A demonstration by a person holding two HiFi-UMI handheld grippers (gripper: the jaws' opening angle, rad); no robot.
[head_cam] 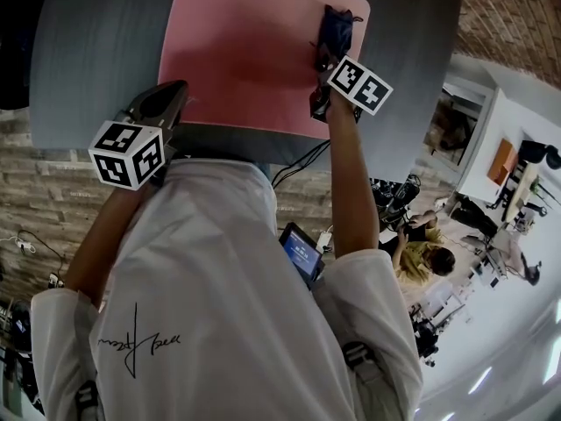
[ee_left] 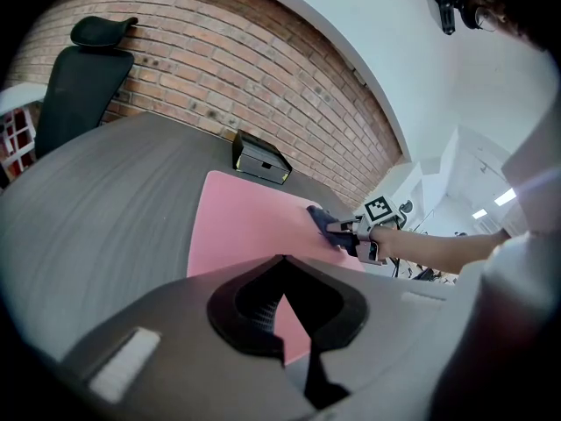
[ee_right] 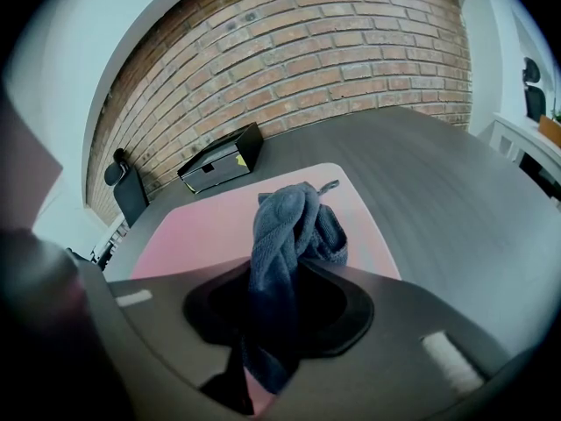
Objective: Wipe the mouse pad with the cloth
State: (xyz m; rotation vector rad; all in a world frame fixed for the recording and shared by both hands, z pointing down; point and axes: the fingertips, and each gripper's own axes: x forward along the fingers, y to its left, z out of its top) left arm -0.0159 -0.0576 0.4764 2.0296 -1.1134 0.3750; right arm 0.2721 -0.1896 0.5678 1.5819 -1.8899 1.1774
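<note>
Dark cloth [head_cam: 336, 26] bunched on the far right part of the pink pad [head_cam: 237, 51], clamped between the jaws of the right gripper [head_cam: 326, 60]. Pad flat on a grey desk [head_cam: 96, 51], black box [ee_right: 219, 158] beyond its far edge. By the pad's near left corner, the left gripper [head_cam: 175, 91], jaws closed together on nothing.
</note>
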